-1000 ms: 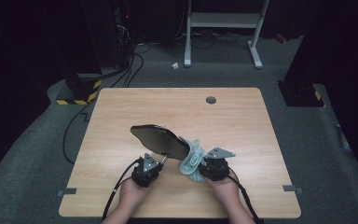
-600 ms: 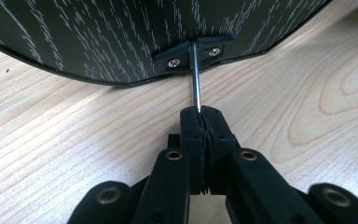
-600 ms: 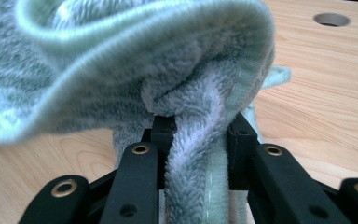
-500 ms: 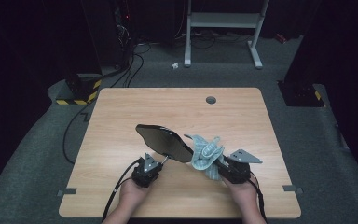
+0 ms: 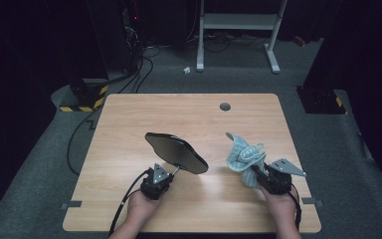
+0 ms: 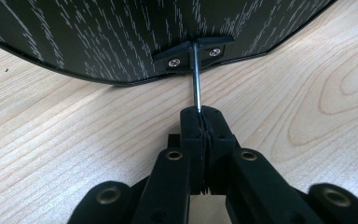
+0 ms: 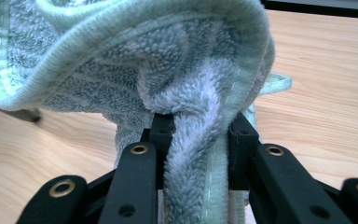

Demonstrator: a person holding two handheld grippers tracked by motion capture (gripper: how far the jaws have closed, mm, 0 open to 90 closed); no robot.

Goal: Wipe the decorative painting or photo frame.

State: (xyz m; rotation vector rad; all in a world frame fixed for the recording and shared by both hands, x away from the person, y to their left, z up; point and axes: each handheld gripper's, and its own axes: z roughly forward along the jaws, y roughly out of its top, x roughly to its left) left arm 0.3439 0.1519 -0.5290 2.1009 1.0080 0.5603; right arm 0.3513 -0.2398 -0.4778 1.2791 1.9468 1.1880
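Note:
A black board with a white wood-grain pattern (image 5: 175,152) hangs tilted above the wooden table (image 5: 189,119). My left gripper (image 5: 171,172) is shut on the thin metal rod (image 6: 196,77) fixed to the board's (image 6: 121,37) edge by a small screwed bracket; the jaws (image 6: 204,119) press together around it. To the right, my right gripper (image 5: 255,172) is shut on a bunched pale green towel (image 5: 243,157), held just above the table. In the right gripper view the towel (image 7: 135,60) bulges over the jaws, a thick fold squeezed between them (image 7: 200,130).
A round cable hole (image 5: 225,106) sits near the table's far edge. Beyond the table are grey carpet, cables, a yellow-black striped block (image 5: 82,102) at left and a white metal stand (image 5: 238,30) at the back.
My right gripper carried the towel rightward, away from the board, which it touched a second ago. The left gripper and board shifted slightly and the board now tilts up more.

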